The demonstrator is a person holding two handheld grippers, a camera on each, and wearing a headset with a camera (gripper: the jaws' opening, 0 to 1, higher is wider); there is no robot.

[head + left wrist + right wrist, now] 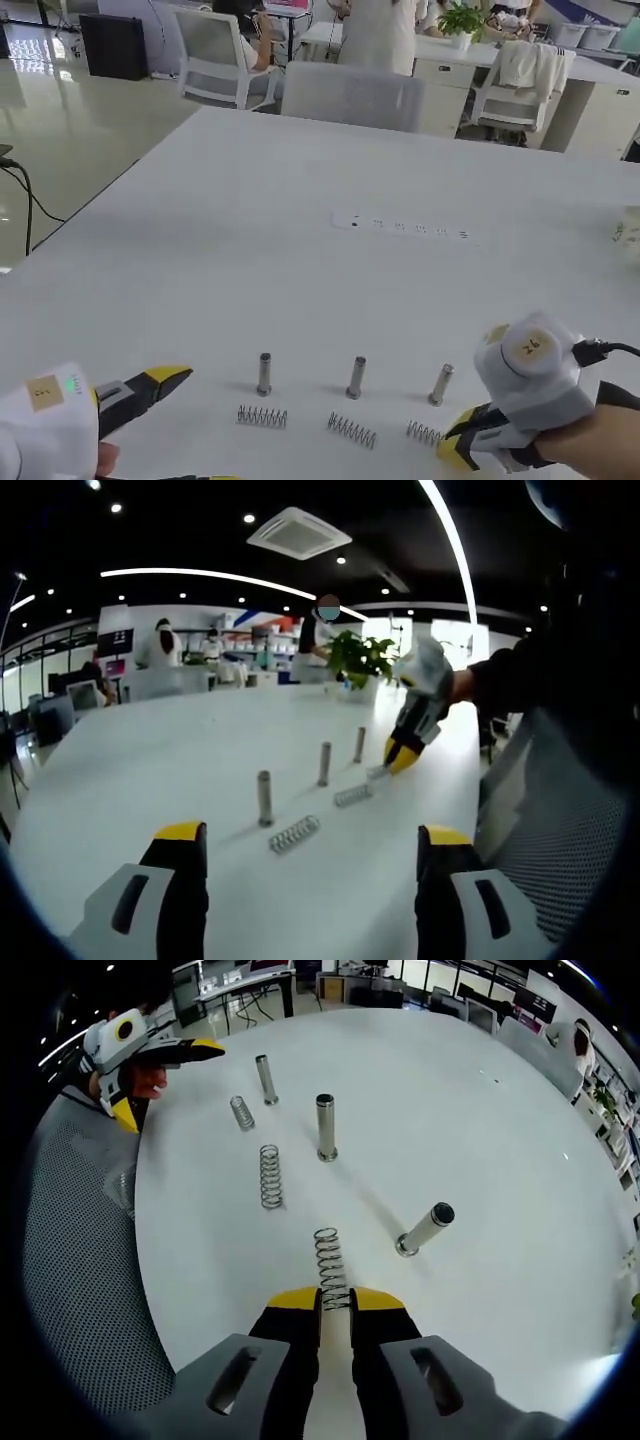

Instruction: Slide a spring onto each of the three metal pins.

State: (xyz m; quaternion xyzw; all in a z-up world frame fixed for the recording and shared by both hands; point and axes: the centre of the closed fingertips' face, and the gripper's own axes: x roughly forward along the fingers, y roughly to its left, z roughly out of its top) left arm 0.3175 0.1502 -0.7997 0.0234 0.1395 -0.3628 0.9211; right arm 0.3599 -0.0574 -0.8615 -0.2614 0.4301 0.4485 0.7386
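Left gripper (pixel 312 832), jaws wide apart; right gripper (pixel 336 1300), jaws nearly together.

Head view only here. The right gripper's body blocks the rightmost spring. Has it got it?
Observer: Right gripper view: the right gripper has its jaws shut on the near end of the rightmost spring.
Operator: Lifted?
Observer: No. It appears to lie flat on the table, pointing away from the jaws.
Operator: Left jaws?
Observer: Left gripper view: the left gripper has its jaws wide open, holding nothing, facing the leftmost pin.
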